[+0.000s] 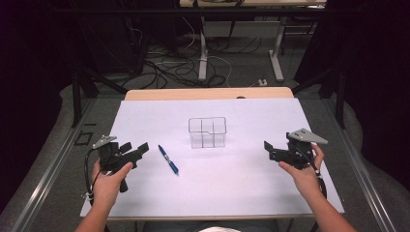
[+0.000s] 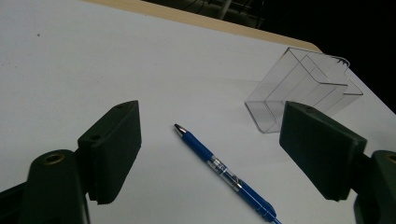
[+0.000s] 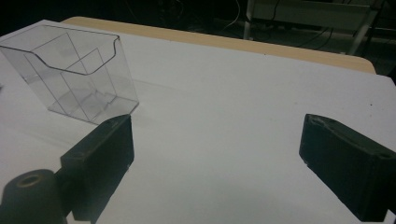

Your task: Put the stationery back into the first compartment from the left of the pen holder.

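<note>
A blue pen (image 1: 168, 160) lies on the white table top (image 1: 241, 188), left of centre, its tip pointing away and to the left. Behind it, near the middle, stands a clear plastic box (image 1: 207, 132) with dividers inside. My left gripper (image 1: 138, 150) is held low just left of the pen, open, with nothing gripped. In the left gripper view the pen (image 2: 224, 171) lies on the table between the two spread jaws of that gripper (image 2: 212, 116), with the box (image 2: 303, 88) beyond. My right gripper (image 1: 268, 147) hovers open to the right of the box (image 3: 74, 74); this gripper (image 3: 217, 126) holds nothing.
A strip of bare wood (image 1: 208, 93) runs along the table's far edge. On the floor beyond it are cables (image 1: 169, 67) and the legs of another table (image 1: 203, 58). Dark curtains close in both sides.
</note>
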{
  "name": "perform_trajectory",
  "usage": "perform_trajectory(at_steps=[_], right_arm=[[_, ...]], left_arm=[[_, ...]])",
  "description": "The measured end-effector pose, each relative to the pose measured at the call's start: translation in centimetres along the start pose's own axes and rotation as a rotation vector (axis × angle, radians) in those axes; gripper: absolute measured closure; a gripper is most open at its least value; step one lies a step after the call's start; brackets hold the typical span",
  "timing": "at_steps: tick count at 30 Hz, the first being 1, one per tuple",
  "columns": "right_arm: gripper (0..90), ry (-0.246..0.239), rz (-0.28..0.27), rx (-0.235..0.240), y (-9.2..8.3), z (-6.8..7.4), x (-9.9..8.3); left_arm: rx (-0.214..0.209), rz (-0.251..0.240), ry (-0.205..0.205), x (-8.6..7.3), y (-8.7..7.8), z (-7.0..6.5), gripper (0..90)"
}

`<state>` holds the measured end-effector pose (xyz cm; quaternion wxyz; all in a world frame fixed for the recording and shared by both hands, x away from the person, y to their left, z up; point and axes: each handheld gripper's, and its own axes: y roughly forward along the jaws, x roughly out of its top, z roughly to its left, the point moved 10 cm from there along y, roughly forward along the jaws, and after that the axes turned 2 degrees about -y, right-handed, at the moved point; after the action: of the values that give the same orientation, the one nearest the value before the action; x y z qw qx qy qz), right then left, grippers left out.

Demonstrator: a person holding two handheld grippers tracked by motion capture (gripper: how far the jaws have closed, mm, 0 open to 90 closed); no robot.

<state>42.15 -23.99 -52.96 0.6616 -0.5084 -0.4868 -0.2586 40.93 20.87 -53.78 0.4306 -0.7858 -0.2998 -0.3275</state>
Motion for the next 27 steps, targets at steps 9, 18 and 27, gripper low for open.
perform_trajectory(at_steps=[9, 18, 27], right_arm=[[9.9, -0.012, 0.008, -0.012, -0.1, 0.2, -0.1], [9.9, -0.006, 0.016, -0.010, -0.3, 0.0, -0.1], [9.9, -0.014, -0.008, -0.023, -0.4, 0.0, 0.1]], left_arm=[[-0.015, 0.052, -0.039, 0.3, 0.8, -1.0, 31.8], [0.031, 0.097, -0.093, 1.3, 1.4, -1.6, 39.4], [0.036, 0.182, -0.194, 2.4, 1.4, -2.9, 40.1]])
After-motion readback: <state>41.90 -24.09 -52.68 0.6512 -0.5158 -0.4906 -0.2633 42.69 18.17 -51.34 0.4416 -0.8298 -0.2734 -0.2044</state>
